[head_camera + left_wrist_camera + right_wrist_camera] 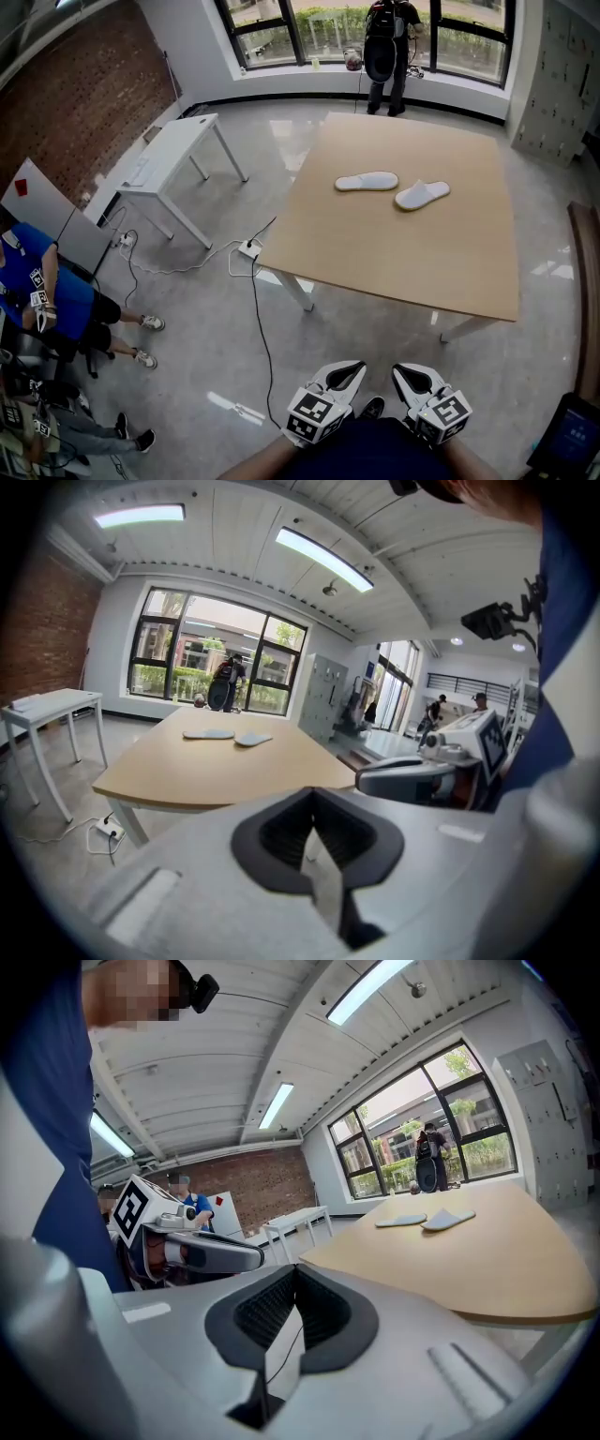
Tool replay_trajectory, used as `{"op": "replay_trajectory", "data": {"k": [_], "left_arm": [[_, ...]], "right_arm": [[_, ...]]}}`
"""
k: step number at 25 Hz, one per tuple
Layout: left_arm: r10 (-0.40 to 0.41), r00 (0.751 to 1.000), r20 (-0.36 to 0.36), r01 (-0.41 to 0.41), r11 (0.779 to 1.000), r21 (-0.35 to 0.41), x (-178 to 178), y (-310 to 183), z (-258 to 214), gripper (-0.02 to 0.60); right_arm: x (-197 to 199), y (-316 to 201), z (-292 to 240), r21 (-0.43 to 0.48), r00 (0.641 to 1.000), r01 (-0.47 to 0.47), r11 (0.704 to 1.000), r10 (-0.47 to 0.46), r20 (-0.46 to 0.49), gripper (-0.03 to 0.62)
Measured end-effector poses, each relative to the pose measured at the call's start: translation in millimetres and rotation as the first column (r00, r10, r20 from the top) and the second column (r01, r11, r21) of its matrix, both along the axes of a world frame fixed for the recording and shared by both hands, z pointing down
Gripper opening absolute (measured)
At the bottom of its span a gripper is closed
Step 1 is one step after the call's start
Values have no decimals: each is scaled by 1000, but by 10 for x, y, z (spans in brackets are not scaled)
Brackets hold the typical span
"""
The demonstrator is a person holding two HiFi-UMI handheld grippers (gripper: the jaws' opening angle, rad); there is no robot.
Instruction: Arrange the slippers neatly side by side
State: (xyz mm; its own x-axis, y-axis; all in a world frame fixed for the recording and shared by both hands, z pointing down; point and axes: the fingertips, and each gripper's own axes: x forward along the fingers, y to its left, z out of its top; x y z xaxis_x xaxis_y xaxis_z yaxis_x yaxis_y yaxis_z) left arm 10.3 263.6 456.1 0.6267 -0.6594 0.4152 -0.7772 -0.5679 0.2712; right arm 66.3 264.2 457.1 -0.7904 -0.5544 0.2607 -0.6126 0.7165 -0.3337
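Not started: left gripper (pixel 349 373) and right gripper (pixel 407 375), both closed and empty, hang well short of the table (pixel 394 253); its angled slippers (pixel 367 181) need reaching.

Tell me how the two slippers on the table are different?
The left slipper lies straight across the table, while the right slipper lies slanted. The left slipper looks flatter, and the right slipper shows a raised toe cover. The left slipper sits a little farther from the person than the right slipper. Both are white, and they lie close together but seem not to touch.
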Motion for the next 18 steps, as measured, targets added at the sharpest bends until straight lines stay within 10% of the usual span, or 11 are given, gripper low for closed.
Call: {"op": "replay_trajectory", "data": {"k": [18], "left_arm": [[177,982,-65,-174,984,44,-296,-1845,196,3]], "right_arm": [[-215,-1648,206,-5,977,-180,984,179,-113,11]]}}
